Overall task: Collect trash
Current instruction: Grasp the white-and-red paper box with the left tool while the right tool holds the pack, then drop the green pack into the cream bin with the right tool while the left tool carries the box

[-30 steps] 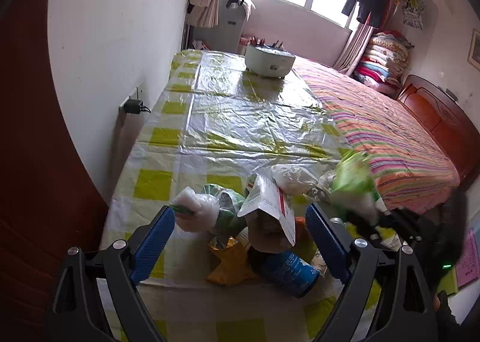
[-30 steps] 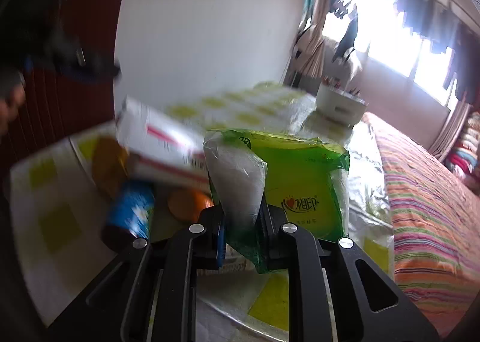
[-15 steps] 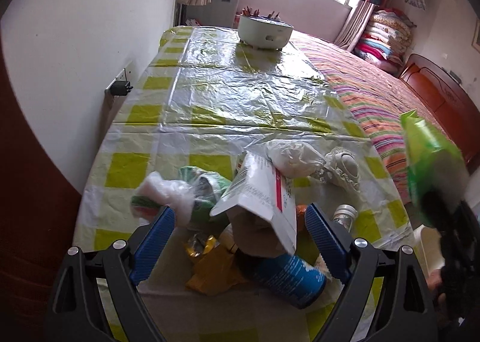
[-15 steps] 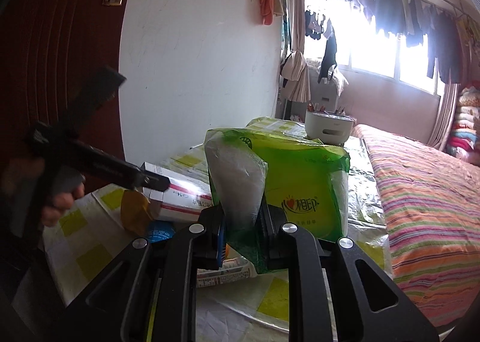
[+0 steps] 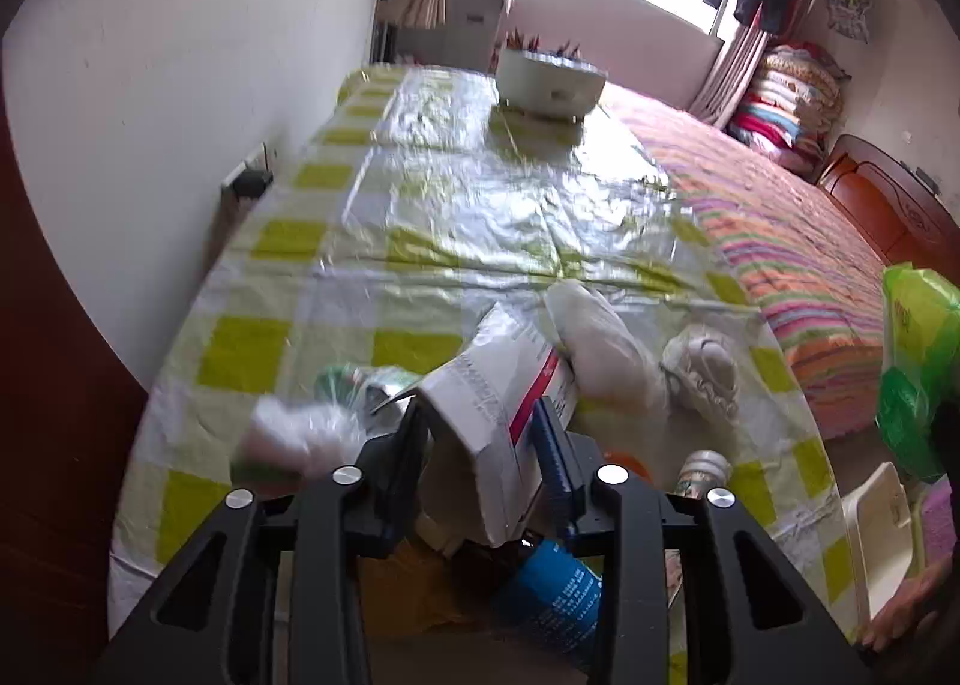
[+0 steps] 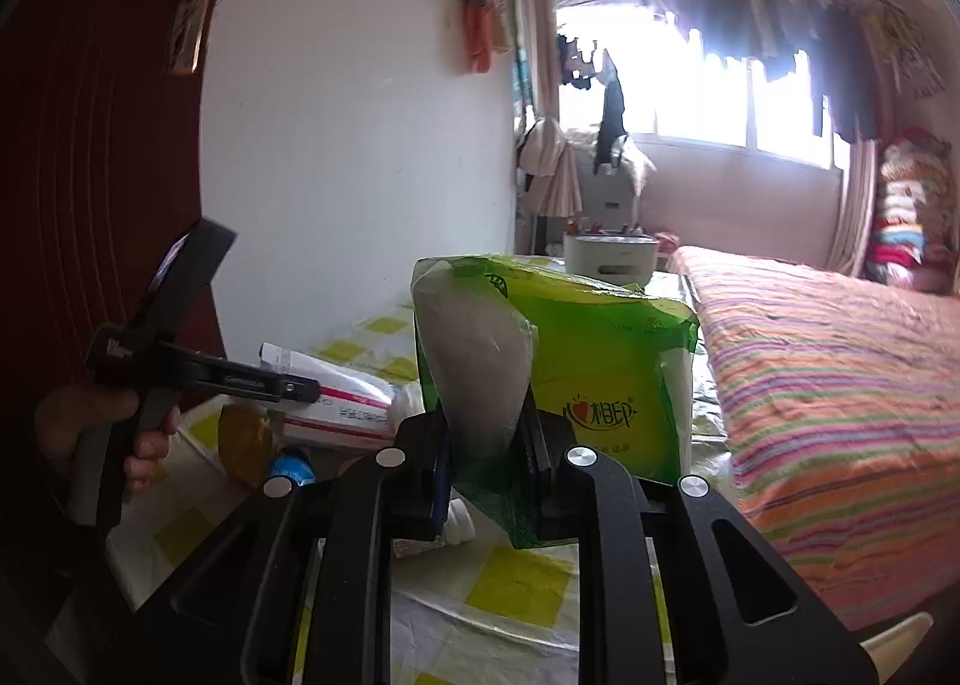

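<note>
While left tool (image 5: 483, 433) just closed onto white carton (image 5: 498, 385), right tool (image 6: 487, 445) clamps green "相印" tissue pack (image 6: 600, 361).

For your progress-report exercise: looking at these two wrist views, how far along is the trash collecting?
Done: nothing visibly binned yet. In hand: the right gripper is shut on a green tissue pack, lifted off the table; the left gripper has just been closing on the white carton. Left: a blue can, a white bag, crumpled wrappers.
</note>
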{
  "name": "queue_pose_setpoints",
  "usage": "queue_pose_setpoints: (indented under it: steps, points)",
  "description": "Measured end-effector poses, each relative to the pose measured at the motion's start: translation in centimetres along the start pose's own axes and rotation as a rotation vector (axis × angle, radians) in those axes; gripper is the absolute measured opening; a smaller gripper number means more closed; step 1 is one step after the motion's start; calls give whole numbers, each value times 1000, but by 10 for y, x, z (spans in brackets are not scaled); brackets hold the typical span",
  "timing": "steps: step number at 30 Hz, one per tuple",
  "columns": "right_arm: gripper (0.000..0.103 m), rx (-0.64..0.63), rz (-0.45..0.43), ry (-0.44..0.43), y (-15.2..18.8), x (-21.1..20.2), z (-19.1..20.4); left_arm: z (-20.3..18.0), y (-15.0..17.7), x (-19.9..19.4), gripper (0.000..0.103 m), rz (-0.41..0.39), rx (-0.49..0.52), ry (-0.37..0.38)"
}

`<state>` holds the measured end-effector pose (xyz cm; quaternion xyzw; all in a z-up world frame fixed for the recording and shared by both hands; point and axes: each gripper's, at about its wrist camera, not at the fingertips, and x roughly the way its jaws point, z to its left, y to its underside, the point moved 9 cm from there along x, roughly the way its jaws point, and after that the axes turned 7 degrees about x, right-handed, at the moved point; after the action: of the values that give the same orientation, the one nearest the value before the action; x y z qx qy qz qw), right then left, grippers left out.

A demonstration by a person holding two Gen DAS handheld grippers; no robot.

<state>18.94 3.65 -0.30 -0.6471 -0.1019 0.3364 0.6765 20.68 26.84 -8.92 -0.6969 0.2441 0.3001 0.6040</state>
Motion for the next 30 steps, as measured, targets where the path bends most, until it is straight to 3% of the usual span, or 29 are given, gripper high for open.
queue_pose_setpoints:
  steps: [7, 13, 23, 30]
  points:
    - [17, 14, -50, 32, -6, -17, -9, -8, -19, -39, 30, -122, 38, -52]
    - [17, 35, -42, 49, 0, -20, -17, -28, -27, -54, 30, -157, 67, -8]
    - [17, 68, -59, 103, 5, -43, -35, -82, -28, -64, 30, -156, 120, 161]
    - [18, 192, -97, 201, 16, -77, -79, -138, -26, -75, 30, -167, 191, 253]
